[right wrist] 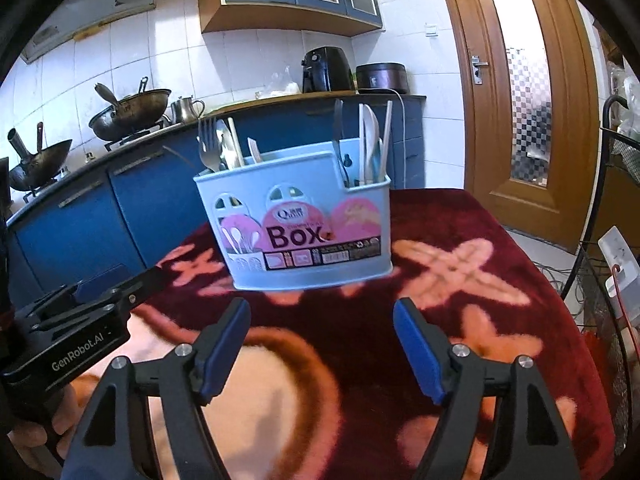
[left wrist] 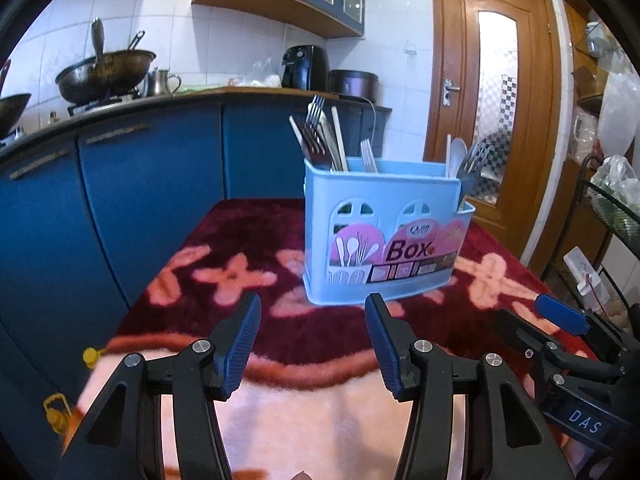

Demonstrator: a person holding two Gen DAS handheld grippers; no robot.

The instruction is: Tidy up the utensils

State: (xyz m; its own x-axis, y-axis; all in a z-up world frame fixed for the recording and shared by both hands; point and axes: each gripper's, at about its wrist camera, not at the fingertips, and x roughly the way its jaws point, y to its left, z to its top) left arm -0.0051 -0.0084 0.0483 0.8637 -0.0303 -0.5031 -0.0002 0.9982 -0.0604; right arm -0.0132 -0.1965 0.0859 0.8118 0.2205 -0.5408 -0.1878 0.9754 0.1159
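Note:
A light blue utensil box (left wrist: 384, 236) (right wrist: 298, 224) with a pink "Box" label stands on a dark red blanket with pink flowers (left wrist: 248, 276) (right wrist: 460, 280). Metal forks (left wrist: 316, 136) (right wrist: 208, 146), white spoons (left wrist: 456, 156) (right wrist: 370, 140) and chopsticks stand upright in its compartments. My left gripper (left wrist: 312, 308) hangs open just short of the box's front, with nothing between its blue pads. My right gripper (right wrist: 322, 312) is open too, empty, and also faces the box from the front. Each gripper shows at the edge of the other's view.
Blue kitchen cabinets (left wrist: 120, 184) (right wrist: 80, 216) run behind the table, with woks (left wrist: 104, 72) (right wrist: 128, 114) on a stove. A wooden door (left wrist: 492, 92) (right wrist: 524, 96) stands at the right. A black wire rack (left wrist: 600, 216) (right wrist: 612, 184) with bags stands beside the table's right edge.

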